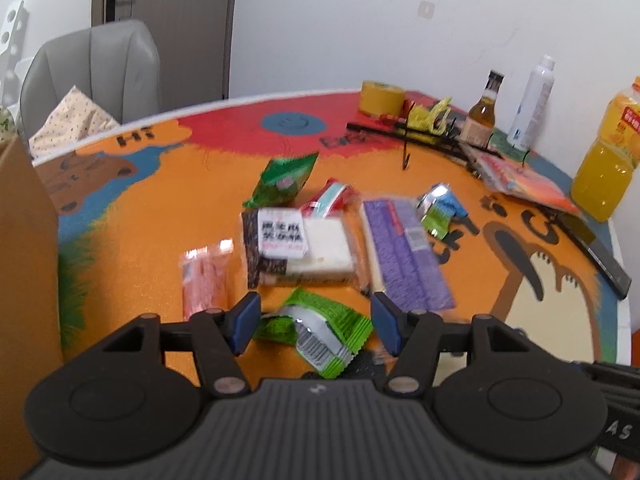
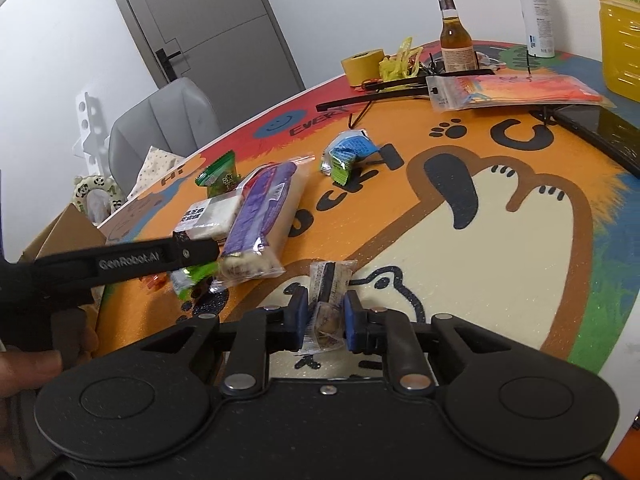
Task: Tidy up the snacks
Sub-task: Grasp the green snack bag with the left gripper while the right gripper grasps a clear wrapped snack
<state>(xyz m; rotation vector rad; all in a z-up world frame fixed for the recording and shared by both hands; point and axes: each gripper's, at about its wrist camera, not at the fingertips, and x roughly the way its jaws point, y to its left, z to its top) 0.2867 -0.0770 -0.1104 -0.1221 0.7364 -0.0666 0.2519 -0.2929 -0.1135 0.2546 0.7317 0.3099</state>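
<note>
Right gripper [image 2: 326, 318] clamps clear packet [image 2: 329, 304]; purple pack [image 2: 260, 216] beside.

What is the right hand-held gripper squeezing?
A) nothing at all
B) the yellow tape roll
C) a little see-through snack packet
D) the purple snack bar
C: the right hand-held gripper has its blue pads pressed on a small clear snack packet.

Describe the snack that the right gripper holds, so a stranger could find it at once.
On the orange cartoon tablecloth, look nearest the camera, between the right gripper pads. The small clear packet is pinched there, apart from the purple pack pile; only it shows brown filling.
</note>
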